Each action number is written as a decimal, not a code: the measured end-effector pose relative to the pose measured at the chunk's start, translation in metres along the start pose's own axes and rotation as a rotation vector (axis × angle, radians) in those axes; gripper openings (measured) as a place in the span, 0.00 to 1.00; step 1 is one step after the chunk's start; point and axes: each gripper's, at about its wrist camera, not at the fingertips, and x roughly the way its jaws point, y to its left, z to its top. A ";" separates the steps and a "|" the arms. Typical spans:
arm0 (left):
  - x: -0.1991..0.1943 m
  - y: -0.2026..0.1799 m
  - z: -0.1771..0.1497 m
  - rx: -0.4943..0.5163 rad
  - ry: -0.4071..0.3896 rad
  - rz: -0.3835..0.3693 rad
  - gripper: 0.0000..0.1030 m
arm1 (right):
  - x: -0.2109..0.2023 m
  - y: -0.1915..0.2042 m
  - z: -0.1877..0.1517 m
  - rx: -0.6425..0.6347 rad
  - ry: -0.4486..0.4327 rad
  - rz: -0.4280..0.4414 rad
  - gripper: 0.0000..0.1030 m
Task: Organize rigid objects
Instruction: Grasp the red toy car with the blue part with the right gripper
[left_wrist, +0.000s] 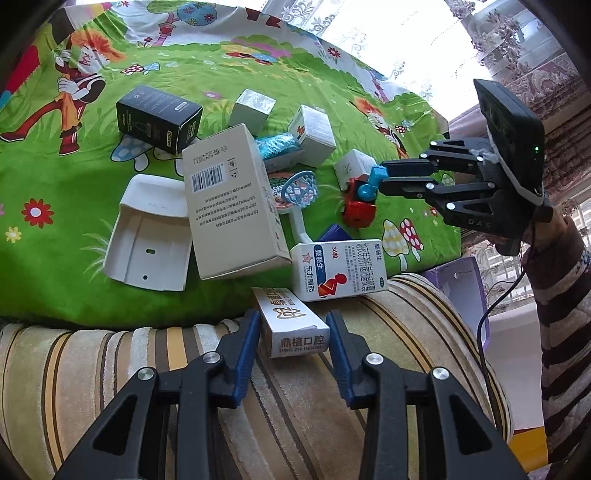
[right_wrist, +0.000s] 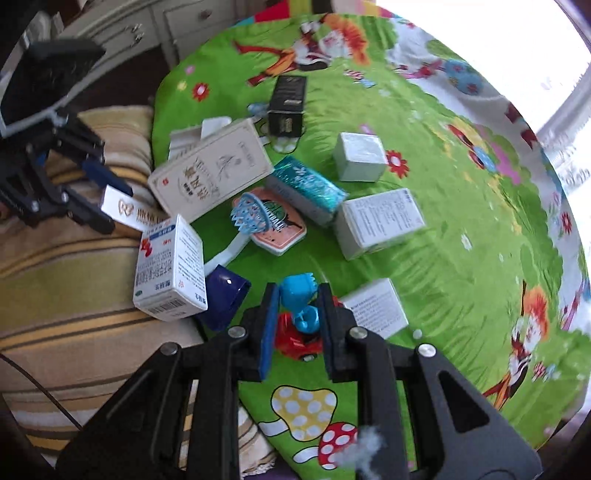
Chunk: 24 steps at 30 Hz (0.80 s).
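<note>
Several boxes and toys lie on a green cartoon cloth (left_wrist: 92, 192). My left gripper (left_wrist: 293, 325) is open, its fingers either side of a white dental box (left_wrist: 291, 325) on the striped cushion (left_wrist: 110, 362); the box also shows in the right wrist view (right_wrist: 129, 214). My right gripper (right_wrist: 297, 295) is closed around the blue top of a red and blue toy (right_wrist: 299, 314). In the left wrist view that gripper (left_wrist: 380, 177) reaches in from the right onto the toy (left_wrist: 360, 203).
A medicine box (left_wrist: 340, 269), a large beige box (left_wrist: 232, 203), an open white tray box (left_wrist: 151, 236), a black box (left_wrist: 159, 118), a blue hoop toy (left_wrist: 301, 188) and small white boxes (left_wrist: 314, 133) crowd the cloth. A purple box (left_wrist: 465, 288) sits right.
</note>
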 end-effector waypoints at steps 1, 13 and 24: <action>0.000 -0.001 0.000 0.001 -0.004 0.001 0.37 | -0.004 -0.004 -0.005 0.036 -0.018 -0.002 0.17; -0.001 -0.005 -0.002 0.012 -0.014 0.018 0.37 | -0.002 0.015 -0.027 0.193 -0.083 0.009 0.16; -0.002 -0.005 -0.002 0.013 -0.019 0.011 0.37 | 0.023 0.025 -0.013 0.143 -0.058 -0.051 0.43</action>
